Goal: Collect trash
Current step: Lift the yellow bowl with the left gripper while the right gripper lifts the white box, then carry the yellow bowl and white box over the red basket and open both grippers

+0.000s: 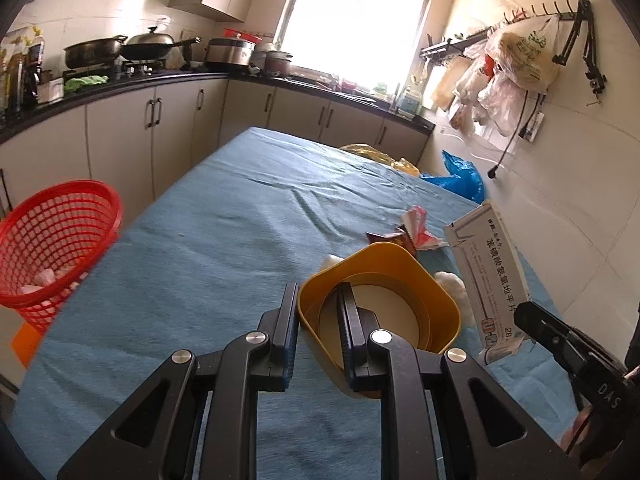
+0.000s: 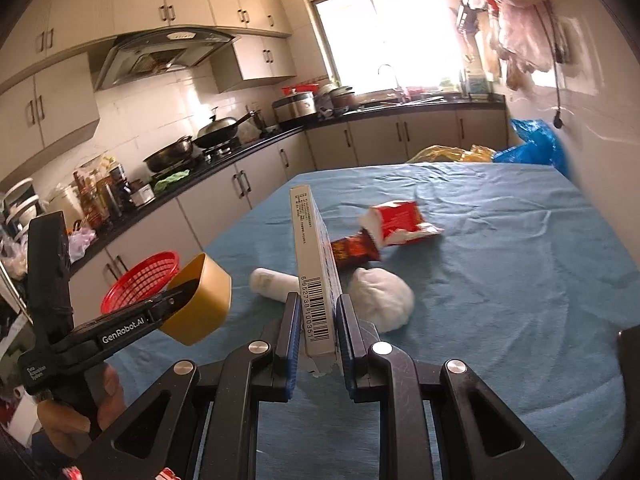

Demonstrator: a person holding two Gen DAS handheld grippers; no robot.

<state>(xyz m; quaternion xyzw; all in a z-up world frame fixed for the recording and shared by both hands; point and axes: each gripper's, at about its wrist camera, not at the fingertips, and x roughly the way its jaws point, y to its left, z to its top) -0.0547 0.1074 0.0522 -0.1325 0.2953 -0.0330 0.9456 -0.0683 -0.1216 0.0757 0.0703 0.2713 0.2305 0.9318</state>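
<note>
My left gripper (image 1: 318,300) is shut on the rim of a yellow plastic tub (image 1: 400,276), held above the blue tablecloth; it also shows in the right wrist view (image 2: 200,300). My right gripper (image 2: 319,312) is shut on a white medicine box (image 2: 314,264), held upright above the table; the box shows at the right of the left wrist view (image 1: 488,276). A red snack wrapper (image 2: 394,222), a dark red wrapper (image 2: 356,250), a white tissue ball (image 2: 382,298) and a white paper roll (image 2: 270,282) lie on the cloth. A red mesh basket (image 1: 56,240) stands off the table's left edge.
The table (image 1: 240,216) has a blue cloth. A blue plastic bag (image 1: 460,178) and a yellow bag (image 1: 376,154) sit at its far right end. Kitchen cabinets (image 1: 120,136) run along the left and back. Bags hang on the right wall (image 1: 516,64).
</note>
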